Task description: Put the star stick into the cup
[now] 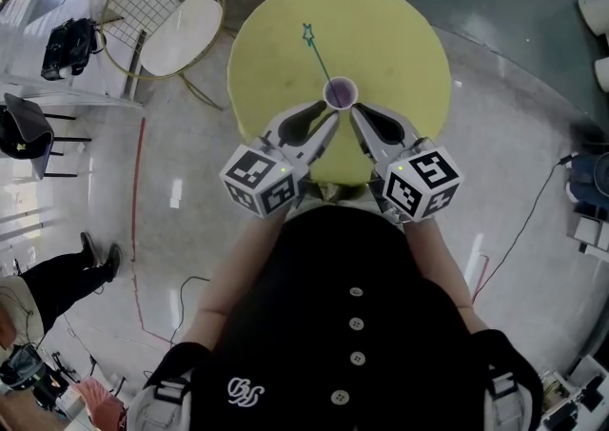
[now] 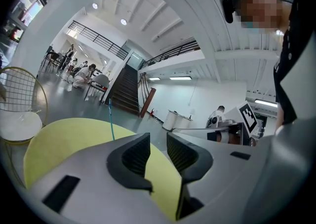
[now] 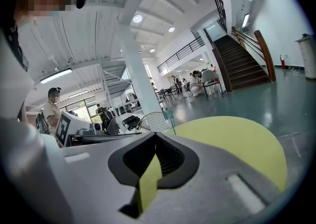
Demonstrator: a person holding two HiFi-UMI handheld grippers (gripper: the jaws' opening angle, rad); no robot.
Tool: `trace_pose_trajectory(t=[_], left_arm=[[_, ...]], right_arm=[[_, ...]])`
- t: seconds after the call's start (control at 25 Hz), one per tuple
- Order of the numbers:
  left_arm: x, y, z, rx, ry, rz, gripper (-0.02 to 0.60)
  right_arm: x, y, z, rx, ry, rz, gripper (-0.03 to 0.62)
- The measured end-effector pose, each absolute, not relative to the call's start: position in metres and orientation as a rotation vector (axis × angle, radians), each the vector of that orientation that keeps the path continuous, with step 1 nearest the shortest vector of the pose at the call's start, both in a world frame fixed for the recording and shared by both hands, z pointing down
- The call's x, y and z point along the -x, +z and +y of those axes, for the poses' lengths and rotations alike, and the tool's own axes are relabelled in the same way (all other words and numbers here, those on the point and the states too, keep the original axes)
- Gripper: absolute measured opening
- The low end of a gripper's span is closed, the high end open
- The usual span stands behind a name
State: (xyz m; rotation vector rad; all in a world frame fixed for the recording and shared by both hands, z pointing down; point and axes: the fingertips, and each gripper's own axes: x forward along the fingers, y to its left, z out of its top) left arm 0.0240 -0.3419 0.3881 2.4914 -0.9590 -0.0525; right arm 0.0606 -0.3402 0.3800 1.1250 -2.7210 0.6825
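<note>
Star stick (image 1: pixel 320 60) leans in cup (image 1: pixel 341 93) on table (image 1: pixel 400 48) — left gripper (image 2: pixel 158 144) jaws spread, right gripper (image 3: pixel 155 138) jaws together.

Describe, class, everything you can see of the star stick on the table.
The star stick is a thin teal rod topped with a small star that looks like an open outline. Its lower end sits inside the cup on the round yellow table. It leans away from the person and to their left, star uppermost. Only the cup touches it. Its material cannot be told.
</note>
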Motion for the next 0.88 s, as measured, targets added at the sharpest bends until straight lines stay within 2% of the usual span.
trace_pose_trajectory(t=[0.48,0.88], left_arm=[[-0.0175,0.3883,-0.3382,-2.494,-0.051,-0.957,0.103],[-0.0231,0.3826,-0.3353,-2.53,-0.067,-0.913,0.047]], right_arm=[[-0.0563,0.3887,-0.339,-1.131,0.67,-2.689,0.003],[-0.0566,0.3874,-0.3358,-1.14,0.654,-2.677,0.003]])
